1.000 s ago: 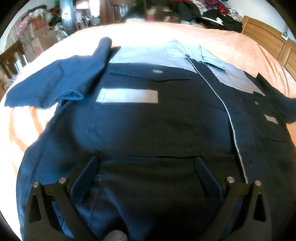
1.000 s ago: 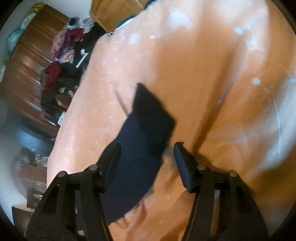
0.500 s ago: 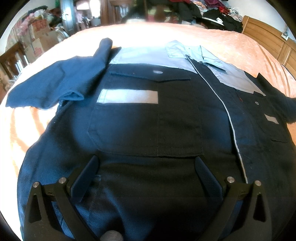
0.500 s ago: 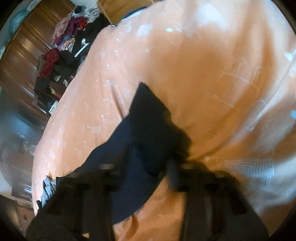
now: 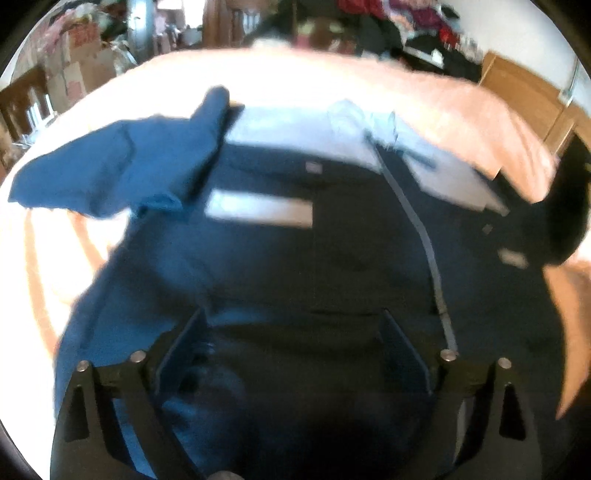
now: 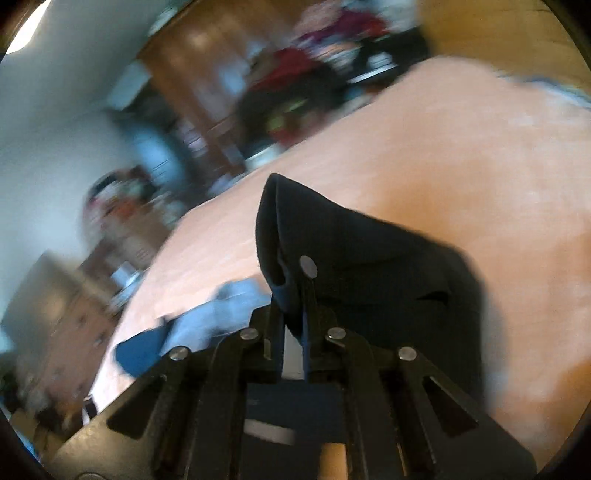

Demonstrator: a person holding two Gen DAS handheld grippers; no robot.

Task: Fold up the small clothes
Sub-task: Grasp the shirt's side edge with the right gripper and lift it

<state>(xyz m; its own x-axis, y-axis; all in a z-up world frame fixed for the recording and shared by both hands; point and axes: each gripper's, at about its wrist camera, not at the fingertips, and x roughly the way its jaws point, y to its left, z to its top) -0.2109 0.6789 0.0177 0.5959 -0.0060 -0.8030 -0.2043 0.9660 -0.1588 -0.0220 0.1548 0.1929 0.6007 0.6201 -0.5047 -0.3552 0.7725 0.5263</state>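
A dark navy short-sleeved shirt (image 5: 288, 258) with a pale blue yoke and collar (image 5: 354, 125) lies front-up on the orange bedspread (image 5: 461, 107). Its left sleeve (image 5: 110, 173) lies spread at the upper left. My left gripper (image 5: 291, 325) hovers open over the lower front of the shirt, fingers wide apart. In the right wrist view, my right gripper (image 6: 293, 295) is shut on the shirt's right sleeve (image 6: 362, 251), which is lifted off the bedspread (image 6: 461, 147). That raised sleeve (image 5: 565, 206) shows at the far right of the left wrist view. Both views are motion-blurred.
A wooden headboard (image 5: 524, 99) stands at the far right. Piles of clothes (image 5: 388, 26) lie beyond the bed. Boxes and clutter (image 5: 74, 55) sit at the far left. A wooden cabinet (image 6: 207, 74) shows in the right wrist view.
My right gripper has closed on the right sleeve and lifted it, swinging toward the shirt body. The left gripper stayed open and shifted only slightly.
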